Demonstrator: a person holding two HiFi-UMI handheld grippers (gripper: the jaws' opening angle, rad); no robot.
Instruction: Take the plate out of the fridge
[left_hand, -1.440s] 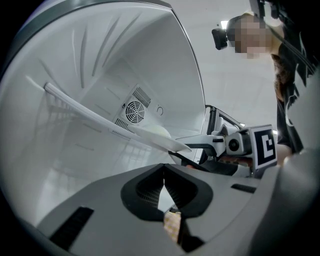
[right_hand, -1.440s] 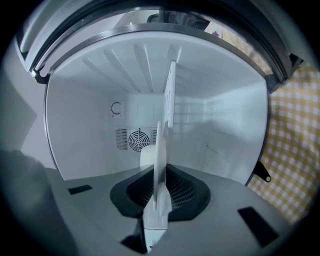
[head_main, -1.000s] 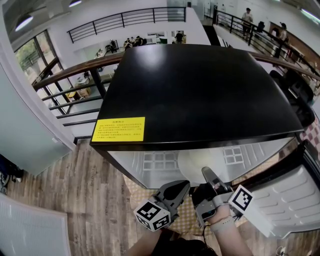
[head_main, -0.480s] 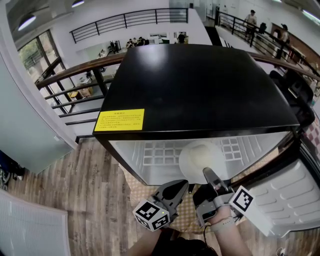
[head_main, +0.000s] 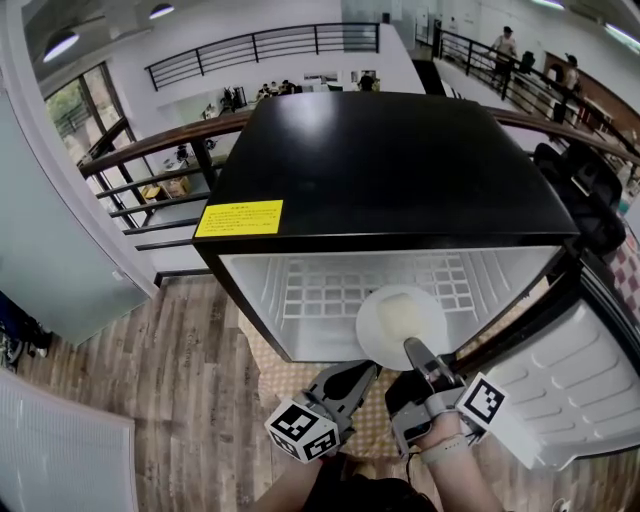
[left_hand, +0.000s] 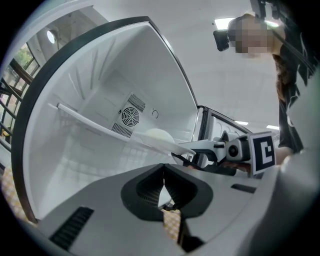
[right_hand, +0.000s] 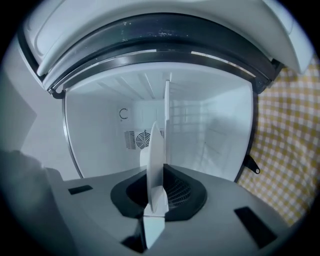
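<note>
Right tool (head_main: 413, 350): clamped on the near rim of the white plate (head_main: 400, 318). In the right gripper view the rim runs edge-on straight between the pads.

Plate: lies flat and face up at the mouth of the mini fridge (head_main: 390, 170), right of centre, over the front part of the white wire shelf (head_main: 320, 285). It is round, so I note no long axis; it stretches from the tool's tip toward the far wall of the fridge.

Left tool (head_main: 366, 370): jaws together with nothing between them, just left of the right tool, near side of the fridge opening, apart from the plate.

Fridge door (head_main: 590, 390): swung open at the right.

Writing: yellow label (head_main: 239, 218) on the near left corner of the black fridge top, with black print too small for me to read. No brand seen.

Floor: checkered mat (head_main: 275, 380) under the fridge front, on wood planks.
</note>
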